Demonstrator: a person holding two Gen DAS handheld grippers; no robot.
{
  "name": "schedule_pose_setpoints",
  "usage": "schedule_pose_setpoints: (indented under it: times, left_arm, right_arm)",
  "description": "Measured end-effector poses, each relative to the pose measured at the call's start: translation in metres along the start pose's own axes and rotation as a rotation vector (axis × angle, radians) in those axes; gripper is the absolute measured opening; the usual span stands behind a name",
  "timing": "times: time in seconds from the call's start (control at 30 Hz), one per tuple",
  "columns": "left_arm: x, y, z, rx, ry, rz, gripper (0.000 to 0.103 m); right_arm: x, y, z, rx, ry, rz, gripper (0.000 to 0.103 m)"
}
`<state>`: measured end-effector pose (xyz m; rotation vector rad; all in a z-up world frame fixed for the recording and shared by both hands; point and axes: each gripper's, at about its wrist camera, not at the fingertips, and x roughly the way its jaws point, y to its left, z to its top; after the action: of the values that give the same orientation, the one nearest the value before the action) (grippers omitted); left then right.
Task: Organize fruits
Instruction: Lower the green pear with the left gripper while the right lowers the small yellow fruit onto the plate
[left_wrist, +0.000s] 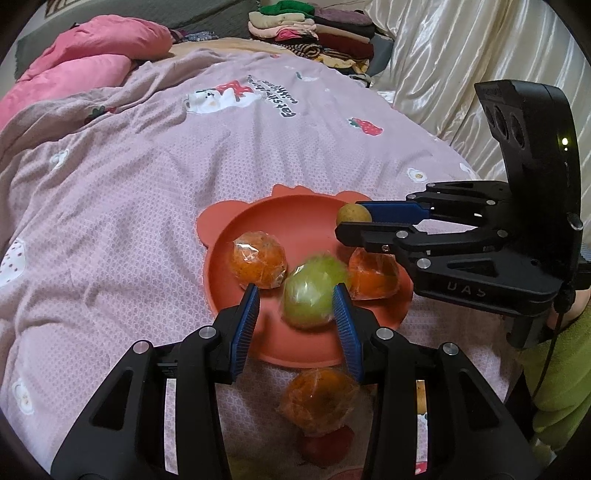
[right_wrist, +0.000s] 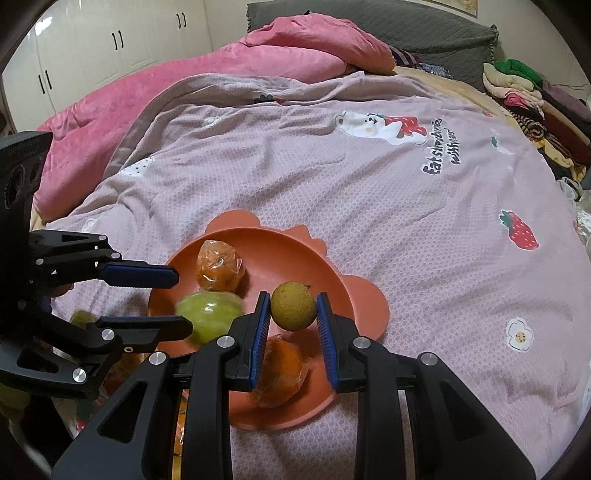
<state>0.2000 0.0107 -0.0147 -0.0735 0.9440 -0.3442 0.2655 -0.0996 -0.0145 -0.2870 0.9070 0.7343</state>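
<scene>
The left gripper (left_wrist: 295, 306) has its jaws apart over the orange plate (left_wrist: 295, 218), which lies on the pink quilt (left_wrist: 147, 184). Only its right pad touches the blurred, wrapped green fruit (left_wrist: 310, 295); a gap shows at its left pad. Just left of its left finger sits 1 wrapped orange fruit (left_wrist: 258, 264), and just past its right finger another wrapped orange (left_wrist: 373, 277), both on the plate. Under its fingers, off the plate, lies a 3rd wrapped orange (left_wrist: 319, 400) with a red fruit (left_wrist: 325, 448) below it.

Farther right, the right gripper (right_wrist: 291, 310) is clamped on a small yellow-brown round fruit (right_wrist: 293, 305), both pads pressing it, held above the plate's near right part. A stack of folded clothes (right_wrist: 532, 96) lies well beyond, at far right.
</scene>
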Motion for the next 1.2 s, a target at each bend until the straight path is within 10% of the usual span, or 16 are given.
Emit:
schedule_pose_setpoints:
  times: [1.2]
  left_arm:
    - [-0.011, 0.002, 0.002, -0.008, -0.020, 0.011, 0.037]
  right_arm:
    - [-0.013, -0.002, -0.006, 0.046, -0.032, -0.015, 0.042]
